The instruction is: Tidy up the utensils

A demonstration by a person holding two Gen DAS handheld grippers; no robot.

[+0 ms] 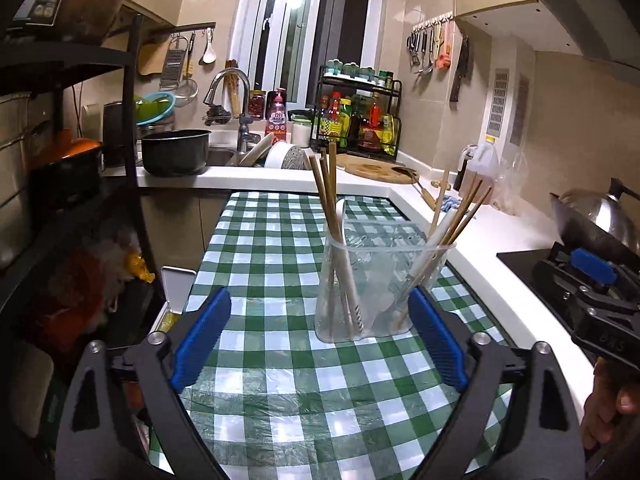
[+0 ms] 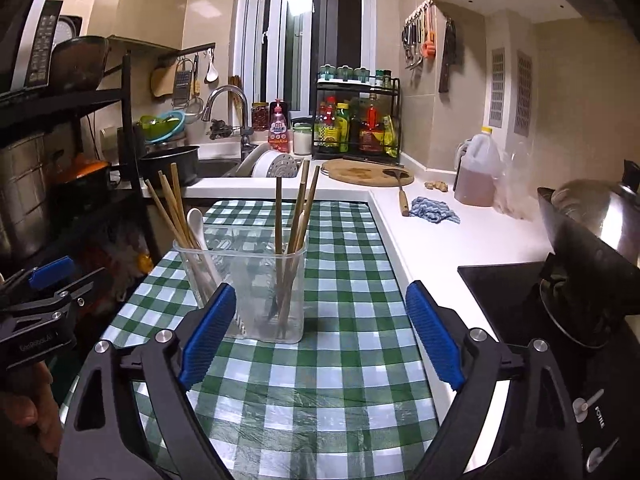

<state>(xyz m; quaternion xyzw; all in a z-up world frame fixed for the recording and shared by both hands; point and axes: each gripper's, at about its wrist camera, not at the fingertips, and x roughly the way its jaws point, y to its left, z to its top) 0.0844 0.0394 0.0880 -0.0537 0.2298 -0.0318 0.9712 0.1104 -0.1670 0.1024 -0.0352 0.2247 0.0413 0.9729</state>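
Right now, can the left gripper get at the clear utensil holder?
Probably yes: the left gripper is open, the clear utensil holder stands just ahead on the checked cloth, with nothing between.

Clear glossy plastic holder (image 1: 384,276), matt wooden chopsticks (image 1: 325,184), shiny checked tablecloth (image 1: 280,360).

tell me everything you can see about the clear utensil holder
The clear utensil holder is a see-through plastic container, seemingly two compartments, standing upright on the green checked tablecloth. Wooden chopsticks and a white spoon lean inside, sticking out above its rim. Neither open gripper grasps it.
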